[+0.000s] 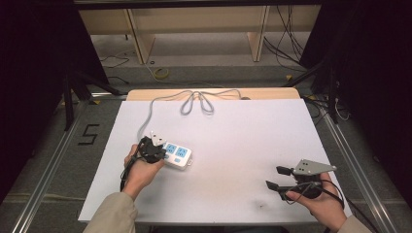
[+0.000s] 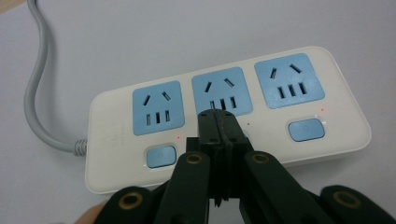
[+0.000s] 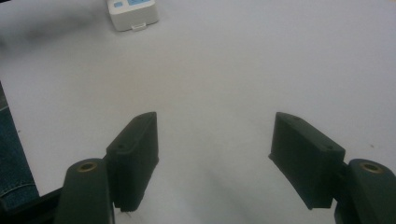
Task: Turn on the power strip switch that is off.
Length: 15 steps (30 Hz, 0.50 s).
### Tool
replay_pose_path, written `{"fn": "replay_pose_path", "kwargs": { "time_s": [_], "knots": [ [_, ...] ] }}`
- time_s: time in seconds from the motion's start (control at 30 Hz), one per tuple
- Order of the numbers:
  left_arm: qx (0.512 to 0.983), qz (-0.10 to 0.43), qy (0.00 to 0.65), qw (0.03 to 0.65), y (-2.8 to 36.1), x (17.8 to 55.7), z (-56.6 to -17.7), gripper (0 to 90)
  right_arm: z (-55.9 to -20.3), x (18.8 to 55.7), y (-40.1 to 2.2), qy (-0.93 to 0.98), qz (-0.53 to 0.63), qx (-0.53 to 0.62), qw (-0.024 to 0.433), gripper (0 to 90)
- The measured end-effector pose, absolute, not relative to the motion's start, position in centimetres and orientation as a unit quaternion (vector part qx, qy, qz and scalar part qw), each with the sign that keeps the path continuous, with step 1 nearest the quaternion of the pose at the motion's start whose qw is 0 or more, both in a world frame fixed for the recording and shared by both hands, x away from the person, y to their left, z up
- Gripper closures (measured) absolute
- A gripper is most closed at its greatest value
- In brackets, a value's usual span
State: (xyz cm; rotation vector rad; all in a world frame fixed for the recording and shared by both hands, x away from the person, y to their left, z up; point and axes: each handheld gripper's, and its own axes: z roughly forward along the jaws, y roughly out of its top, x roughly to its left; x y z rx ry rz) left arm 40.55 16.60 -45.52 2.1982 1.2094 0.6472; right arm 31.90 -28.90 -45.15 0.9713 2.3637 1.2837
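So the left gripper (image 2: 218, 122) was clenched tight, tips down over the power strip's (image 2: 224, 116) middle button near the worktop's (image 1: 233, 141) left edge, while the right gripper (image 3: 215, 154) sat wide apart, gripping nothing.

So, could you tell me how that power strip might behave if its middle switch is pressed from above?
The power strip lies flat and broad on the white table, so it probably won't tip. Its smooth casing may slide, though the stiff-looking grey cord could drag. The shut left hand-held gripper sits over the middle.
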Motion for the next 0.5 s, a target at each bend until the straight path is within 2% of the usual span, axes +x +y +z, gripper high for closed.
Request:
{"fn": "replay_pose_path", "kwargs": {
  "time_s": [0.5],
  "knots": [
    [0.821, 0.237, 0.443, 0.270, 16.18, 40.56, -45.60, 89.7, -45.14, 31.91, -28.95, 0.819, 0.444, 0.335, 0.141, 32.4]
  ]
}}
